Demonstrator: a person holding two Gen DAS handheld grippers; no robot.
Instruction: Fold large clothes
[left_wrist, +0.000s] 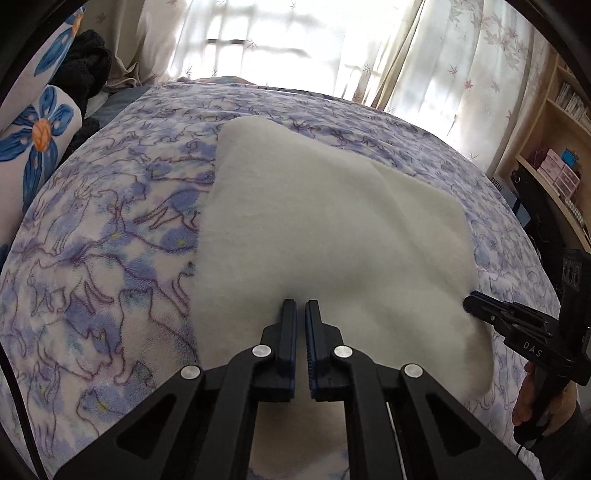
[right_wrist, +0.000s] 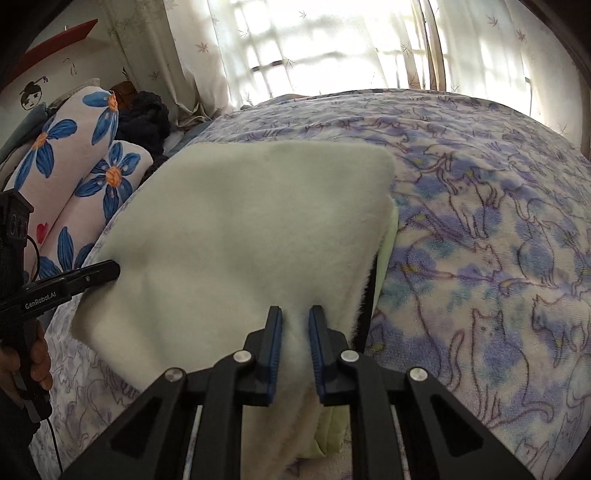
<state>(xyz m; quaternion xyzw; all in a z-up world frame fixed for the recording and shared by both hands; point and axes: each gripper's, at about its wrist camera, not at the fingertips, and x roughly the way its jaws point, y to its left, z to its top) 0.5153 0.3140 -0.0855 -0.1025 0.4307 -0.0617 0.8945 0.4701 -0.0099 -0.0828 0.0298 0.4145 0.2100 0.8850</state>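
A cream fleece garment (left_wrist: 332, 229) lies folded on a bed with a purple cat-print blanket (left_wrist: 92, 258). My left gripper (left_wrist: 301, 303) is shut on the garment's near edge, its pads pinching the fleece. In the left wrist view my right gripper (left_wrist: 471, 304) grips the garment's right edge. In the right wrist view the garment (right_wrist: 251, 221) shows a pale green lining along its right side. My right gripper (right_wrist: 295, 309) is shut on a ridge of fleece at the near edge. My left gripper (right_wrist: 110, 269) holds the garment's left edge there, where the near edge hangs lifted off the blanket (right_wrist: 498, 258).
Rolled flower-print bedding (right_wrist: 74, 166) and a dark heap of clothes (right_wrist: 144, 114) lie at the bed's left. Sheer curtains (left_wrist: 295, 37) hang behind the bed. A wooden shelf (left_wrist: 561, 155) stands at the right. A hand (left_wrist: 532, 398) holds the right gripper's handle.
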